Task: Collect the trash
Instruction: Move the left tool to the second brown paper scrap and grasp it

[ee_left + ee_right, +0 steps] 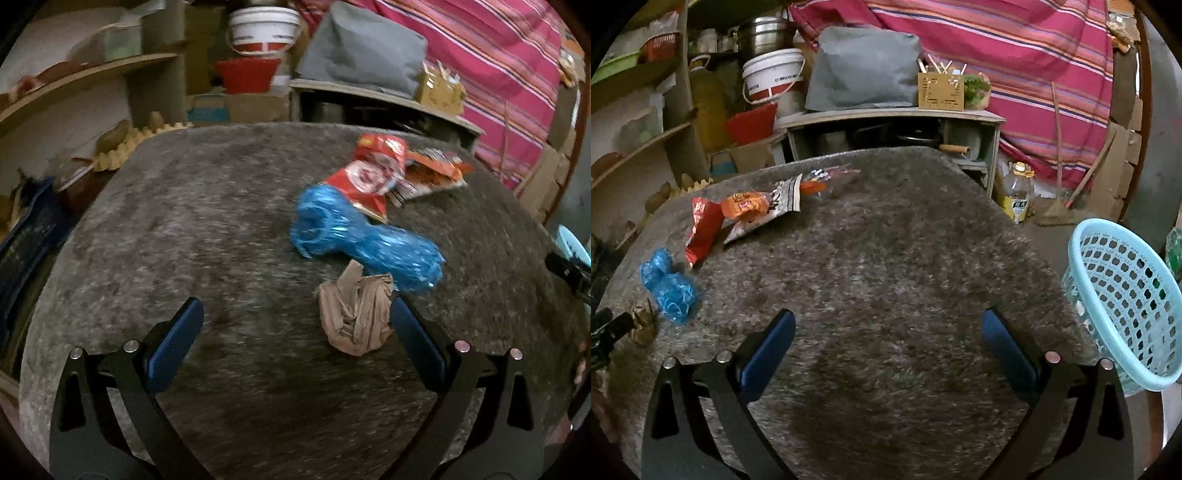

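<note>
Crumpled brown paper wad (pixel 354 317) just beside crinkly blue plastic bag (pixel 365 240) on grey table (pixel 184 221) | light, soft, pinch its bulging middle | left hand-held gripper (pixel 295 321) spread, empty | right hand-held gripper (pixel 886 325) spread, empty

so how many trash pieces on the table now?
5 visible: brown paper wad nearest the left gripper, blue plastic bag, red wrapper, orange wrapper, silver packet; overlaps may hide more.
</note>
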Motion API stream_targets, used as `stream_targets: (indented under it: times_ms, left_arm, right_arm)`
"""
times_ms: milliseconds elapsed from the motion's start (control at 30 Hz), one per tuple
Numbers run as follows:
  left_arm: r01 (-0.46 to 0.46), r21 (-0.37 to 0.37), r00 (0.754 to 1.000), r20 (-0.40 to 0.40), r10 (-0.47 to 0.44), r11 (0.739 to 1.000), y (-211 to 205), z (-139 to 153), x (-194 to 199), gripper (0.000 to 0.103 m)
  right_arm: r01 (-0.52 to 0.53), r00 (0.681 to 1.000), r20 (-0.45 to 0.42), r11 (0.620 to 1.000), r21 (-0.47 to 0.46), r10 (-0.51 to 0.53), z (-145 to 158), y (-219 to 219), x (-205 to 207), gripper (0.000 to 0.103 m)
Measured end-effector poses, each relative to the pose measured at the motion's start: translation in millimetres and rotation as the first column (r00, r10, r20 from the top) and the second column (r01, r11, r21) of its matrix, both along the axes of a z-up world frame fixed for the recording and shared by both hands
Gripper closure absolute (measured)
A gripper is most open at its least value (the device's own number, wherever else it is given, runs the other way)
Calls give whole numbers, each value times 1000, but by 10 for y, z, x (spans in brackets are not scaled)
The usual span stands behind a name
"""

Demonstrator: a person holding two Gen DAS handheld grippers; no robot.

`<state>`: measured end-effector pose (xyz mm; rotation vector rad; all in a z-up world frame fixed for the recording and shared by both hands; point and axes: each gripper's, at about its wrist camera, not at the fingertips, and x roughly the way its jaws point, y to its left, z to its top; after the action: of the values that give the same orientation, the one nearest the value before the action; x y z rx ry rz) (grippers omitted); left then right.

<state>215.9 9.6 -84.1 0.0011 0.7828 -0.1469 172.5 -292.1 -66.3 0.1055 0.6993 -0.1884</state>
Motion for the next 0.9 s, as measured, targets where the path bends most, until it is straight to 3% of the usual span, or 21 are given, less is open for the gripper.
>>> stream_targets:
  times_ms: [167, 367, 433, 667, 767, 900]
  left_arm:
    - [63, -21, 997, -47, -64, 998, -68, -42, 84, 7]
    - [180, -23, 979, -93, -181, 983, -286, -90, 126, 42]
    - [222, -30, 970, -93, -224, 975, -352, -93, 125, 63]
    - [222, -93, 973, -41, -227, 971, -157, 29, 13, 65]
    - [193, -64, 981, 6, -193, 979, 38, 158, -56, 65]
    - [85, -19, 993, 83, -83, 996, 432, 350, -66, 65]
  right_arm:
    - [-16, 1000, -4, 999, -35, 16, -1, 110, 27, 4]
    - [-22, 1000, -12, 1000, -18, 21, 16, 171, 46, 4]
    - [-26, 1000, -12, 999, -24, 26, 32, 217, 36, 4]
    - [-46, 999, -2, 998, -43, 46, 60, 360, -10, 4]
    - [-62, 998, 12, 997, -44, 63, 97, 480, -34, 4]
    - [-92, 996, 17, 995, -39, 93, 183, 700, 12, 4]
